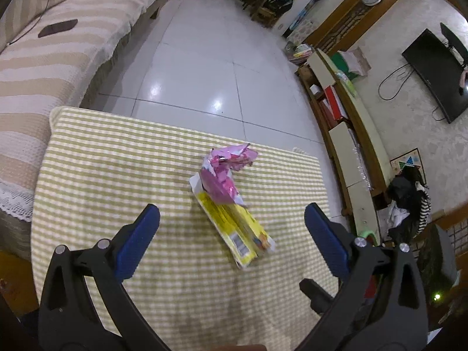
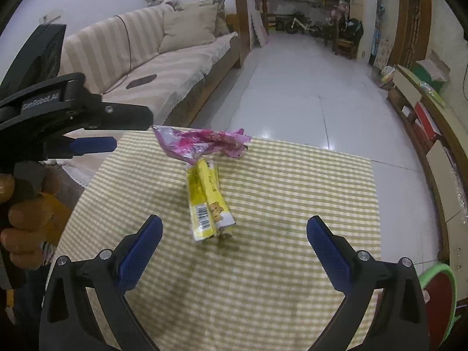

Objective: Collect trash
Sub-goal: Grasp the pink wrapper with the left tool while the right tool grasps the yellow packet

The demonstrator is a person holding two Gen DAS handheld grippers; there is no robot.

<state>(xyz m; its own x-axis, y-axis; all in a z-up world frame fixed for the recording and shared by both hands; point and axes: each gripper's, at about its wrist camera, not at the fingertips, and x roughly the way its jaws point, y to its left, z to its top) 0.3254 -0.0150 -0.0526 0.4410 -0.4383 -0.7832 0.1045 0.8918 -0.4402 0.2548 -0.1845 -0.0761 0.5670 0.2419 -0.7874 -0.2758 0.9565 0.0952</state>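
A flattened yellow snack box [image 1: 237,228] lies on the green-checked tablecloth [image 1: 117,158], with a crumpled pink wrapper [image 1: 226,172] resting on its far end. Both also show in the right wrist view: the yellow box [image 2: 207,201] and the pink wrapper [image 2: 201,143]. My left gripper [image 1: 232,222] is open and empty, its blue pads either side of the box and above it. My right gripper [image 2: 234,234] is open and empty, just short of the box's near end. The left gripper's body [image 2: 73,117] shows at the left of the right wrist view.
A striped sofa [image 1: 44,58] with a dark phone [image 1: 58,27] stands left of the table. A low TV cabinet [image 1: 351,134] runs along the right wall. A round red bin with a green rim [image 2: 438,301] sits at the table's right. White tiled floor [image 1: 210,58] lies beyond.
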